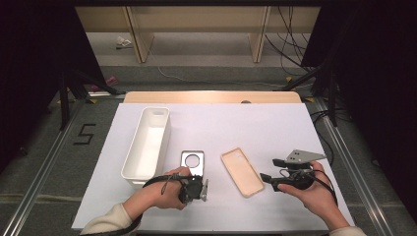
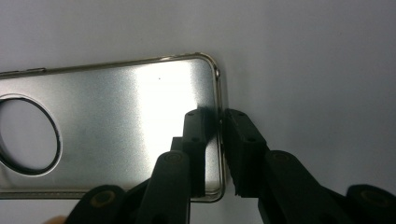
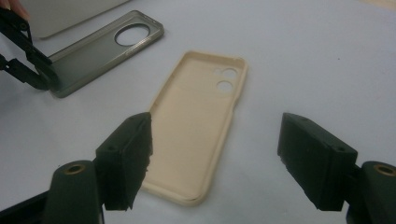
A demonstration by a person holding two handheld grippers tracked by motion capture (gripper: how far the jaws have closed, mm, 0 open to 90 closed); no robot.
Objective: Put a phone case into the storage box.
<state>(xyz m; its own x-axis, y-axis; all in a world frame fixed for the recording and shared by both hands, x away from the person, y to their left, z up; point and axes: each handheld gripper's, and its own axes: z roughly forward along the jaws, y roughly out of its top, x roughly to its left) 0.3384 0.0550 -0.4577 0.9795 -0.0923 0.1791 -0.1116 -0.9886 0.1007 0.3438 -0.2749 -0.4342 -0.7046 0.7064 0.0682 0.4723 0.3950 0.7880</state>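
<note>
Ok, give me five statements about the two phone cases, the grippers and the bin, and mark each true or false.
1. The left gripper is clamped on the rim of the silver case. True.
2. The beige case lies inside the white bin. False: it lies on the table, right of the silver case.
3. The right gripper stands open with nothing between its jaws. True.
4. The beige case lies with its hollow side down. False: the hollow side faces up.
5. The silver case has one large round hole. True.
</note>
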